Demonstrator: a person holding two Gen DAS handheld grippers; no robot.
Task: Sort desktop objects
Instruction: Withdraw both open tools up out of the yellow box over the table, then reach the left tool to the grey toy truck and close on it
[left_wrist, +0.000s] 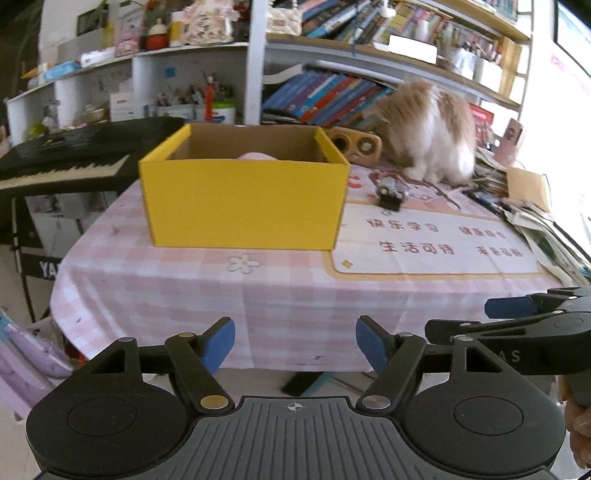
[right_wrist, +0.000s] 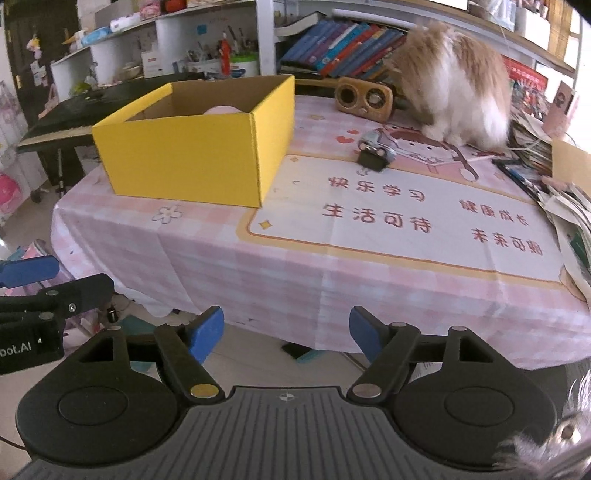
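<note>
You are between picks: both tools hang off the near edge of the table, short of anything to sort. Your left gripper (left_wrist: 295, 345) stands with its blue pads well apart and nothing between them, and your right gripper (right_wrist: 286, 334) is the same, wide and empty. Going left to right across the right wrist view, the yellow box (right_wrist: 192, 155) sits at the left of the table with something pale pink just showing inside, then the small toy car (right_wrist: 376, 149) lies near the centre, well apart from the box, with a wooden speaker (right_wrist: 364, 98) behind it. I judge the car is the next thing to take, so you need to reach in over the tablecloth (right_wrist: 295, 266) and close across its body. Mind the cat (right_wrist: 458, 81) at the upper right, just beside the car. A stack of papers (right_wrist: 565, 210) crowds the right edge; a keyboard (right_wrist: 62, 122) and bookshelves (right_wrist: 343, 44) stand behind.
</note>
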